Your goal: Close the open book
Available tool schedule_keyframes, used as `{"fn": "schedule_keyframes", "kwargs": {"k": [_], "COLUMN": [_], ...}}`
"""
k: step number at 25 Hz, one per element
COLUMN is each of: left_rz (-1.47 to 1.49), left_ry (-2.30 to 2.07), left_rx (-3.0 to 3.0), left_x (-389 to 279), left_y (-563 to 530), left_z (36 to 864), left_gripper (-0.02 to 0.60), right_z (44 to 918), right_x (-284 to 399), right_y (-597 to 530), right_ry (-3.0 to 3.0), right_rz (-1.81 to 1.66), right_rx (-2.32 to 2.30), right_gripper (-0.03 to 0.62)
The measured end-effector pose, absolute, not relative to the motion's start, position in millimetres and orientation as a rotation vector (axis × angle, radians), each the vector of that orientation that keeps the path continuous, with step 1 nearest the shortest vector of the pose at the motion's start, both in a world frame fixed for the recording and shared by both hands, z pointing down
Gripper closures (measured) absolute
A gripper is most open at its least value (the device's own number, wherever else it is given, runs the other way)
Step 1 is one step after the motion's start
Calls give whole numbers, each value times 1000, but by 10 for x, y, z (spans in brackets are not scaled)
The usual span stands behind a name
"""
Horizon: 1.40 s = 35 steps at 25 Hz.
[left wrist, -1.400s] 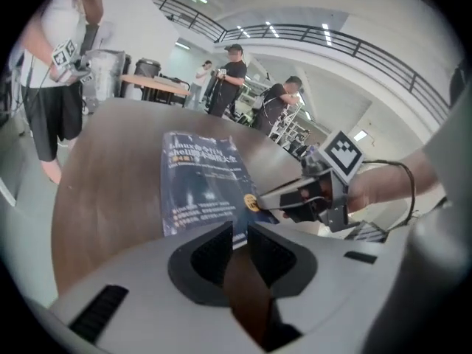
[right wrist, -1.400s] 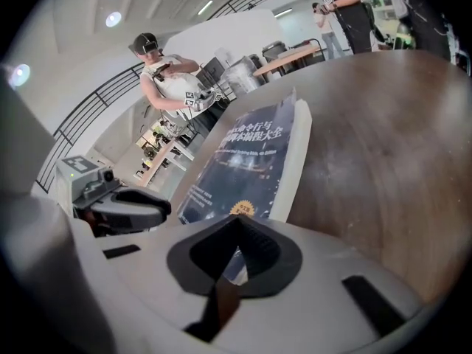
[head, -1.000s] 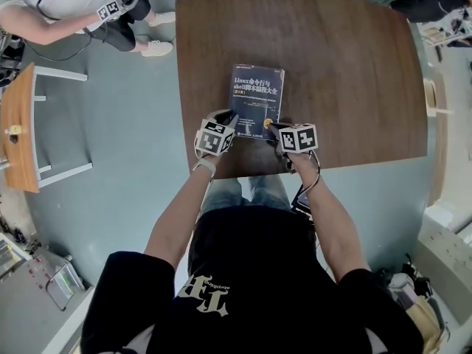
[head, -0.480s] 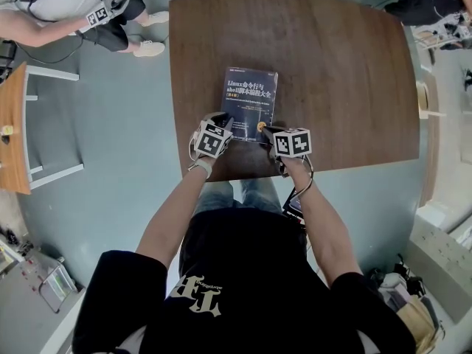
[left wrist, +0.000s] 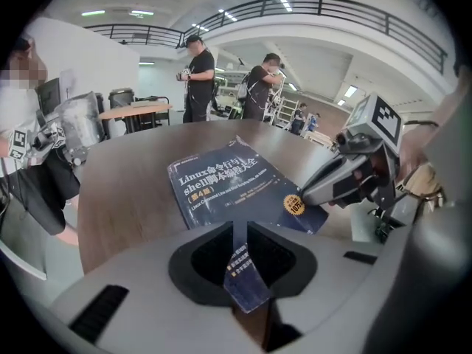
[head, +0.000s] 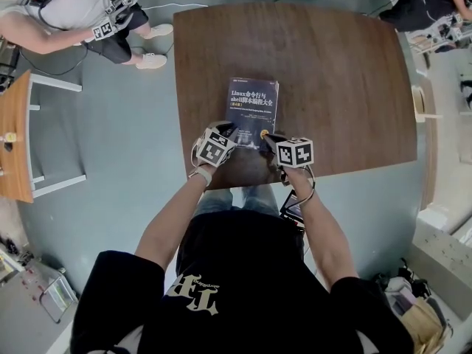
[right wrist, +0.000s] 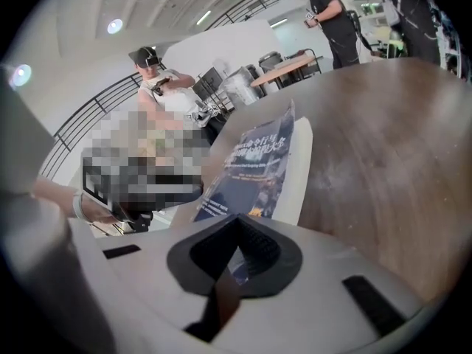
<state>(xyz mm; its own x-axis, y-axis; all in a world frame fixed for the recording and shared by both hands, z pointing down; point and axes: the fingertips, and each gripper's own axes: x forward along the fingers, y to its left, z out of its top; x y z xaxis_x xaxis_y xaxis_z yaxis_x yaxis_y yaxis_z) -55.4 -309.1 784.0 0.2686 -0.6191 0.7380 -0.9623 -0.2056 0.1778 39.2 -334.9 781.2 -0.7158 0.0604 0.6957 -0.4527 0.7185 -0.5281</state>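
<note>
A dark blue book (head: 253,109) lies closed and face up on the brown table (head: 339,72), near its front edge. My left gripper (head: 230,130) hovers at the book's near left corner; in the left gripper view (left wrist: 240,231) its jaws stand a little apart, and the cover (left wrist: 232,186) shows through the gap. My right gripper (head: 267,136) is shut, its tip resting on the near right corner by the round gold sticker (left wrist: 295,205). From the right gripper (right wrist: 236,220), the book (right wrist: 254,161) stretches away with its white page edge on the right.
The table's front edge (head: 243,179) runs just under both grippers. A seated person (head: 66,9) with marker cubes is at the far left, beside a wooden side table (head: 15,139). Two people (left wrist: 199,72) stand behind the table.
The head camera has shifted, so the table sits a little differently in view. The book stays closed and both grippers stay at its near corners; the left one has rolled slightly.
</note>
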Motion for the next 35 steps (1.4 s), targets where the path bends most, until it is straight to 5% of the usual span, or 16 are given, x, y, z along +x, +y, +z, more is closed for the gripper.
{"fn": "schedule_keyframes", "kwargs": {"k": [35], "left_rz": [149], "left_ry": [-1666], "left_rx": [2280], "left_x": [-754], "left_y": [-2786], "left_z": [5309], "left_gripper": [518], "right_z": [5173], "right_x": [707], "right_y": [-3504], "right_ry": [-2730], "right_rz": [501], "right_rx": [552], "right_gripper": [606]}}
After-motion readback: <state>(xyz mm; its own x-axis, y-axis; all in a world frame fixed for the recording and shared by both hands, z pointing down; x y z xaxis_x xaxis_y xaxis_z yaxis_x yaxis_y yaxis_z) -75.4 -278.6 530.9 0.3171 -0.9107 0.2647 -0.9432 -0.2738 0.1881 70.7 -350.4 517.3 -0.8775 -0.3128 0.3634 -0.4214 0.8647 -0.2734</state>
